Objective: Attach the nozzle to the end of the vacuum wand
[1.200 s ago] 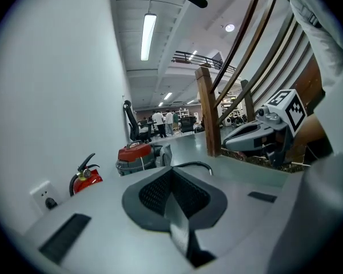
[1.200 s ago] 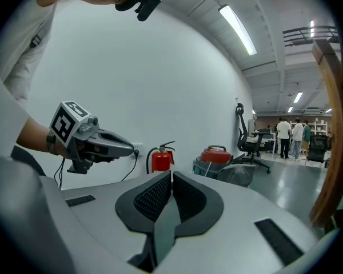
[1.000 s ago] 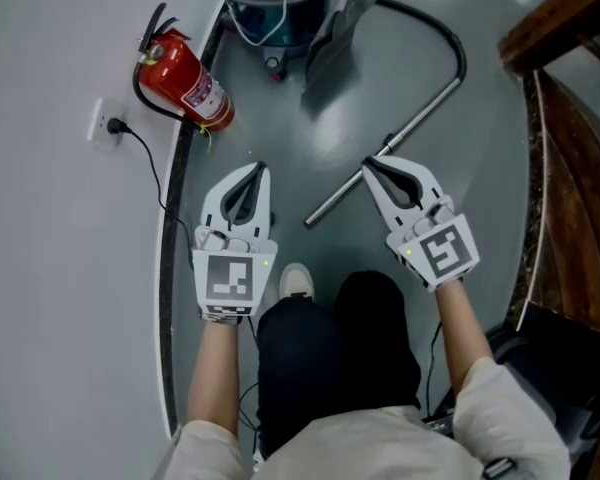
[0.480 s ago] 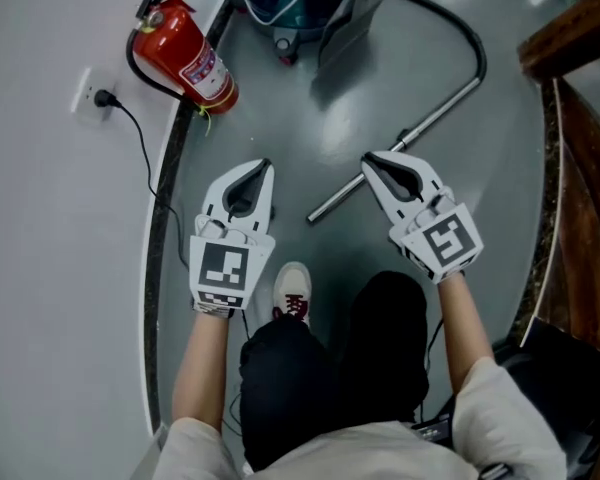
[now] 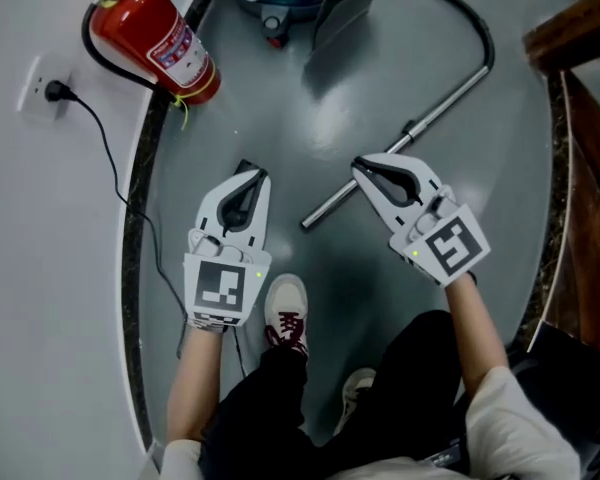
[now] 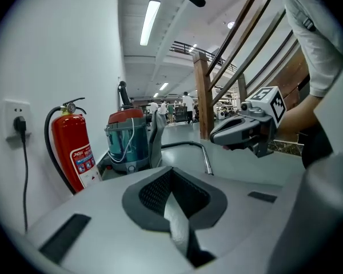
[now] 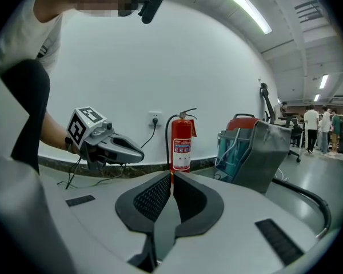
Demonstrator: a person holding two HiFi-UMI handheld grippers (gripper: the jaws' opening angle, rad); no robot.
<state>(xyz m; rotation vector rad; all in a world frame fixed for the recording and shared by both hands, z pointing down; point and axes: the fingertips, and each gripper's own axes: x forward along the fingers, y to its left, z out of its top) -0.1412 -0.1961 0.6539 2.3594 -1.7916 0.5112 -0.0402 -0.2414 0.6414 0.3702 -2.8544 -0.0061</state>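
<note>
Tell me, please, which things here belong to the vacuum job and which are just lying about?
Job in hand: vacuum wand on the floor; vacuum cleaner. No nozzle is in view.

Just there: fire extinguisher; wall socket with a plug in it.

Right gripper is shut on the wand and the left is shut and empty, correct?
No. The right gripper is shut but empty: the right gripper view shows nothing between its jaws, and the wand lies on the floor. The left gripper is shut and empty.
</note>
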